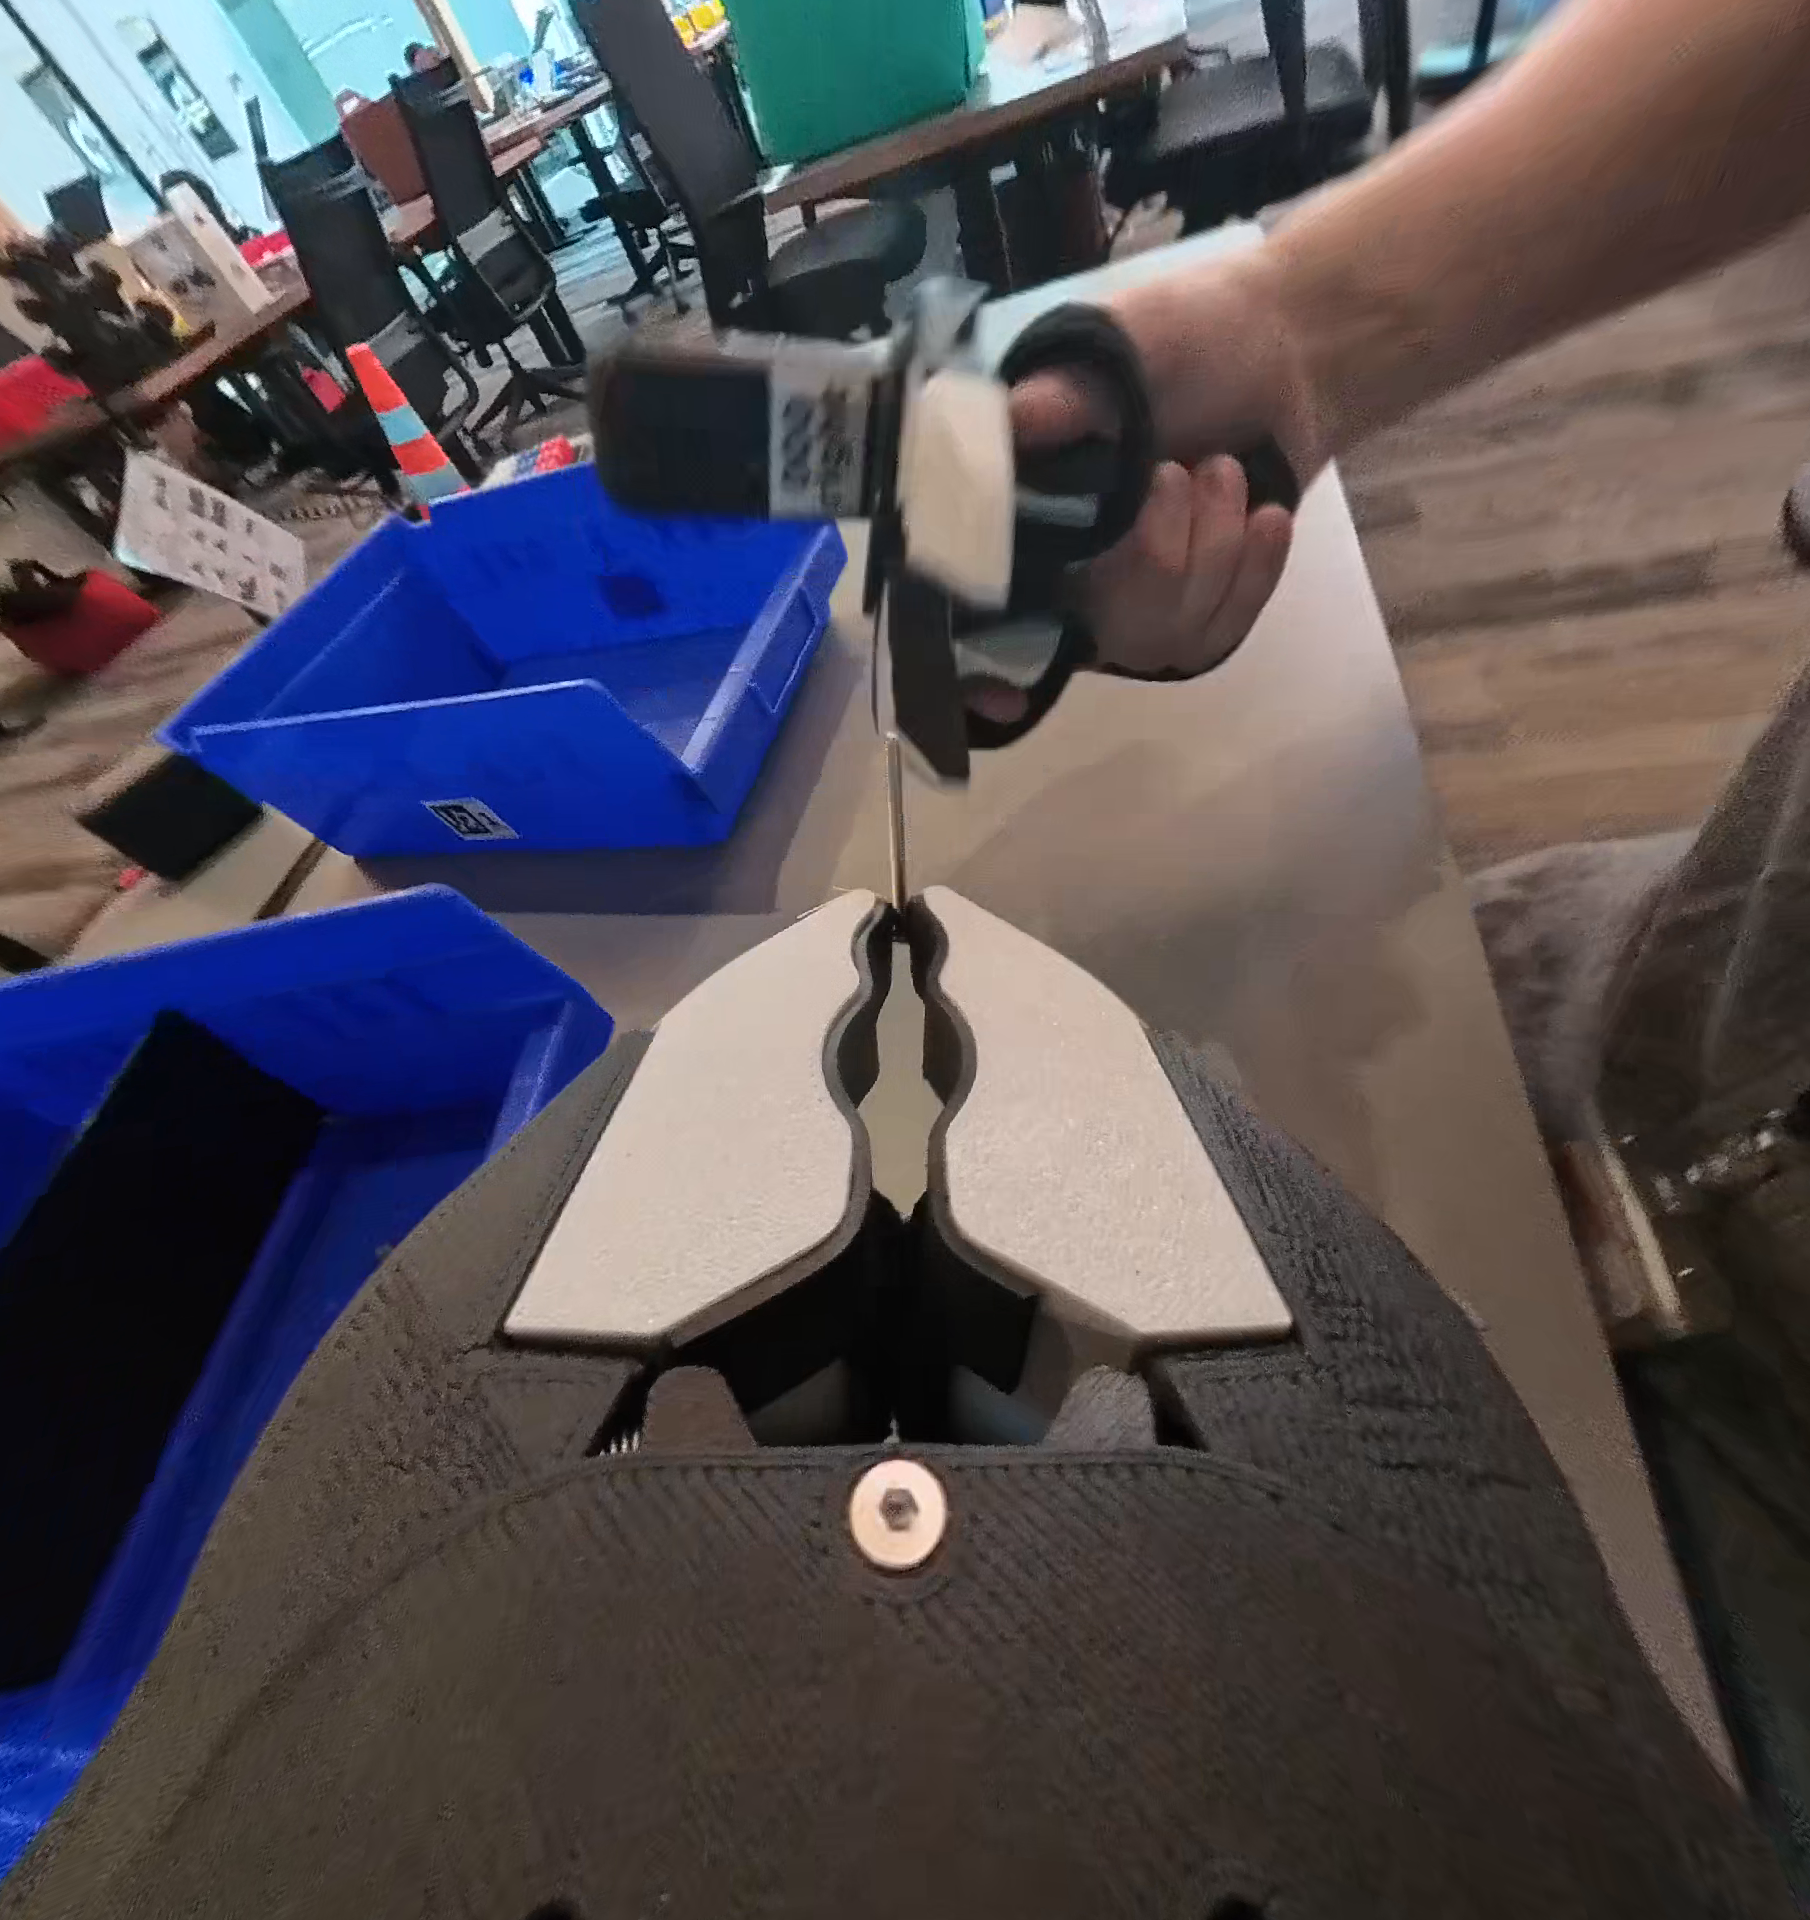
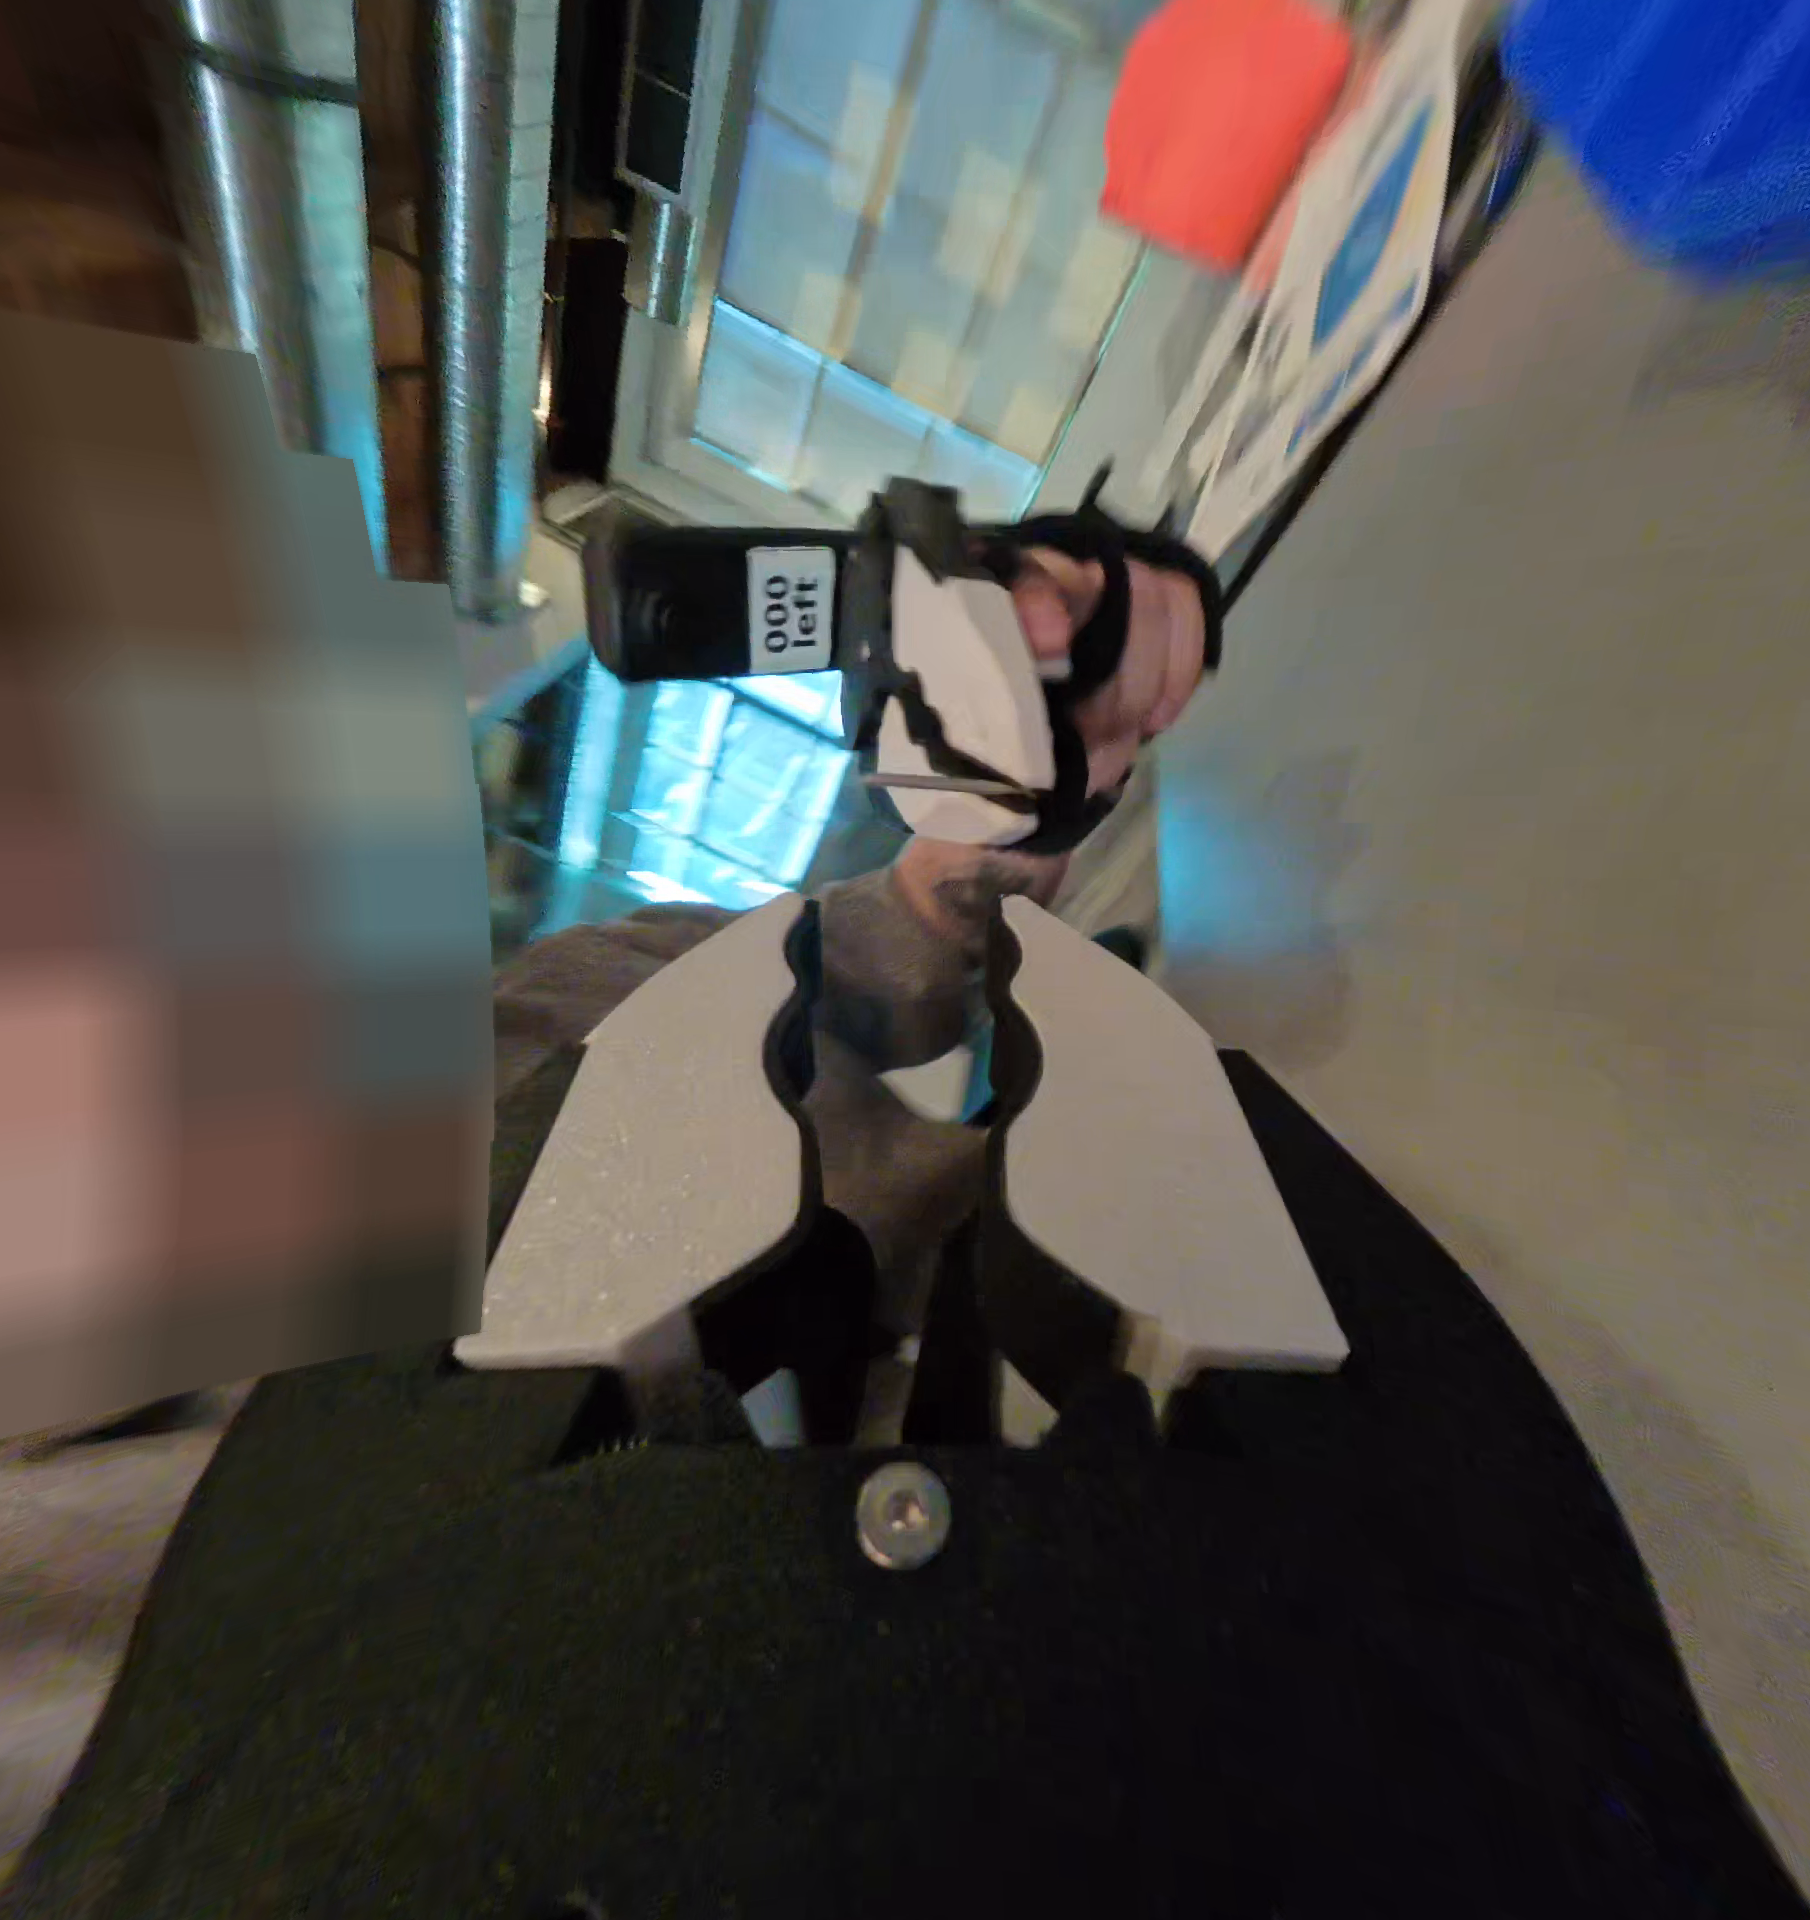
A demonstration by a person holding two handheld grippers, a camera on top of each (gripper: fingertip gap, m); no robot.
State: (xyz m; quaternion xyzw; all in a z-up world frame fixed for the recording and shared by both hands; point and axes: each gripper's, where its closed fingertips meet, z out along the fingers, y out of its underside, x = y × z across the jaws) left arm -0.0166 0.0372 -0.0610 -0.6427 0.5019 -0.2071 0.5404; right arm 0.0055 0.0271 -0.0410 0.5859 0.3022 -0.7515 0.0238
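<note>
while my left gripper has its tips pressed together on a thin metal pin, pinching its lower end, the pin stands upright out of the tips above the grey bench. it looks slender, straight, silvery and stiff, with a plain blunt top as far as i can tell. my right gripper is spread and empty; in the left wrist view it hangs blurred in a hand just above the pin's free end, its tip near the top of the pin, though i cannot tell whether they touch. two blue bins sit to my left on the bench: the far bin open and showing only its floor, the near bin beside my gripper body, dark inside. beyond are chairs, tables and an orange cone.
</note>
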